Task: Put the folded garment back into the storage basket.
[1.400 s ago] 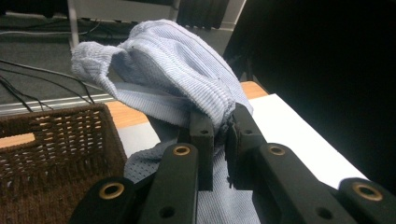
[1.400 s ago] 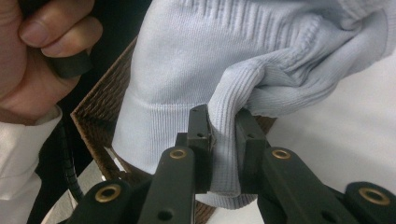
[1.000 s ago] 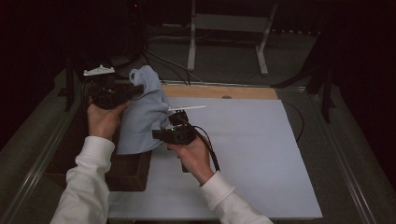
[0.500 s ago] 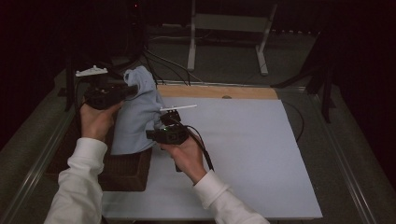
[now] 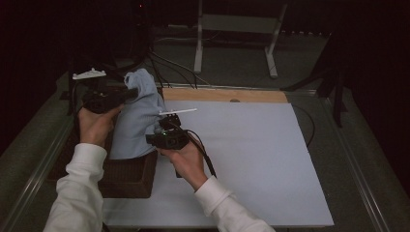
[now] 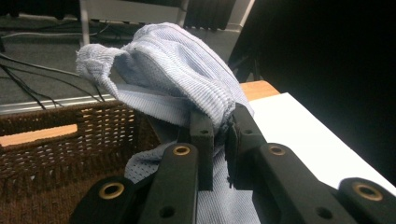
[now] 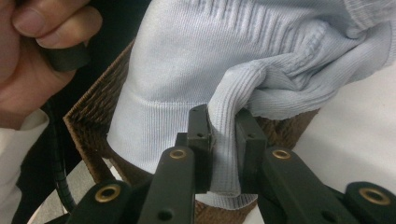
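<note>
A pale blue ribbed knit garment point(image 5: 138, 118) hangs stretched between the two tools over a dark brown woven wicker basket point(image 5: 126, 176) that stands at the left edge of the white sheet covering the bench point(image 5: 261, 159). In the high view the garment's long axis runs from its bunched top end, up by the left hand-held gripper point(image 5: 129, 93), down and toward the person, with its lower end dropping into the basket. The cloth leans slightly, its top nearer the far side of the bench and its bottom nearer the person.

The left hand-held gripper point(image 6: 219, 126) has its jaws nearly closed and pinches a fold of the garment point(image 6: 182, 70) near the top; the fabric bulges up in a rounded hump above the jaws, and the basket wall point(image 6: 60, 140) lies just beside and below it.

The right hand-held gripper point(image 7: 223, 135) is likewise closed almost fully, clamped on a thick ribbed edge of the garment point(image 7: 224, 56) that passes straight down between its two black jaws. Behind that edge the cloth spreads wide, covering much of the basket rim point(image 7: 88, 135). In the high view this gripper point(image 5: 155, 137) sits at the garment's right side, about halfway along its length, just above the basket's near right corner.

The person's left hand point(image 5: 96, 126) and right hand point(image 5: 186, 162), both in white sleeves, hold the tools close together.
</note>
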The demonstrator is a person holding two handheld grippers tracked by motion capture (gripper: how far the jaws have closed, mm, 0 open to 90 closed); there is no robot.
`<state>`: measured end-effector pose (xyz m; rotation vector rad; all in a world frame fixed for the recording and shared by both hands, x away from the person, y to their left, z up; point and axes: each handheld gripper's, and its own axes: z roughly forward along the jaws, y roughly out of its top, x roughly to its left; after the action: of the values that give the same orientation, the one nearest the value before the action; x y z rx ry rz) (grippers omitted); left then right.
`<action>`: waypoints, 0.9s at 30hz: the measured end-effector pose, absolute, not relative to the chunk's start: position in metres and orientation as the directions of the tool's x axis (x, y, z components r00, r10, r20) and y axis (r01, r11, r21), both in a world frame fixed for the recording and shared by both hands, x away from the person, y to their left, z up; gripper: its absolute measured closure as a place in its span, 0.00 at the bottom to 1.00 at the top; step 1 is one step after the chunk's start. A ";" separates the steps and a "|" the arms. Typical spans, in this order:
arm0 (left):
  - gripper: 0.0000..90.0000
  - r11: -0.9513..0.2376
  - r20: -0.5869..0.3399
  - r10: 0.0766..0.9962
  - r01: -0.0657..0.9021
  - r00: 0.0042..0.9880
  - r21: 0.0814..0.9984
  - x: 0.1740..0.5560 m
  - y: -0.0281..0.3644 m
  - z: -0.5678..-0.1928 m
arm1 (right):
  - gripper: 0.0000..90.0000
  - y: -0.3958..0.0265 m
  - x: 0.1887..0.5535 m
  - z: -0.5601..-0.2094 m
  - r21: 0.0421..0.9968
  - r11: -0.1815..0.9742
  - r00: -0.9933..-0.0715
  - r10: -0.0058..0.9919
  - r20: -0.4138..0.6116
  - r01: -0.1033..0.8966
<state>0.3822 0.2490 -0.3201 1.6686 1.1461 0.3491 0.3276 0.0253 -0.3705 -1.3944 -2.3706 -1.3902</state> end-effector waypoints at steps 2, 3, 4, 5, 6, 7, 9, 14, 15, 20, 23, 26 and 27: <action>0.92 -0.013 -0.287 0.816 0.512 0.502 0.859 0.382 0.251 -0.321 | 0.89 0.028 0.328 -0.371 0.666 0.185 -0.590 0.667 0.455 0.723; 0.92 -0.011 -0.289 0.816 0.513 0.501 0.858 0.382 0.252 -0.321 | 0.89 0.029 0.328 -0.371 0.664 0.184 -0.588 0.668 0.456 0.724; 0.92 -0.012 -0.287 0.817 0.512 0.500 0.859 0.382 0.253 -0.321 | 0.89 0.031 0.328 -0.371 0.664 0.186 -0.590 0.667 0.456 0.724; 0.92 -0.017 -0.283 0.817 0.511 0.503 0.859 0.382 0.254 -0.321 | 0.89 0.032 0.329 -0.372 0.664 0.187 -0.590 0.666 0.456 0.724; 0.92 -0.018 -0.282 0.818 0.512 0.501 0.859 0.381 0.255 -0.321 | 0.89 0.033 0.329 -0.372 0.664 0.189 -0.591 0.667 0.454 0.724; 0.92 -0.016 -0.283 0.818 0.512 0.500 0.859 0.381 0.257 -0.322 | 0.90 0.034 0.329 -0.373 0.664 0.189 -0.591 0.667 0.455 0.724; 0.92 -0.021 -0.278 0.821 0.513 0.499 0.858 0.381 0.260 -0.323 | 0.89 0.037 0.330 -0.374 0.663 0.190 -0.590 0.668 0.453 0.724; 0.92 -0.035 -0.268 0.826 0.518 0.497 0.854 0.382 0.266 -0.324 | 0.89 0.043 0.330 -0.379 0.660 0.194 -0.590 0.669 0.452 0.726; 0.92 -0.035 -0.267 0.826 0.519 0.496 0.854 0.382 0.267 -0.324 | 0.89 0.044 0.330 -0.379 0.660 0.192 -0.589 0.668 0.455 0.727; 0.92 -0.050 -0.255 0.821 0.510 0.511 0.859 0.382 0.271 -0.326 | 0.89 0.050 0.331 -0.382 0.658 0.189 -0.589 0.662 0.463 0.729; 0.92 -0.052 -0.254 0.822 0.511 0.510 0.858 0.382 0.273 -0.327 | 0.89 0.053 0.331 -0.383 0.658 0.189 -0.589 0.662 0.463 0.729; 0.92 -0.056 -0.251 0.824 0.514 0.508 0.856 0.382 0.275 -0.328 | 0.89 0.055 0.331 -0.384 0.656 0.188 -0.588 0.662 0.465 0.731; 0.92 -0.058 -0.249 0.825 0.515 0.507 0.855 0.382 0.276 -0.328 | 0.89 0.056 0.331 -0.385 0.656 0.189 -0.588 0.662 0.465 0.731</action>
<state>0.3824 0.2756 -0.3284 1.7190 1.1409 0.3764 0.3311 0.0558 -0.3847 -1.3871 -2.3611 -1.3755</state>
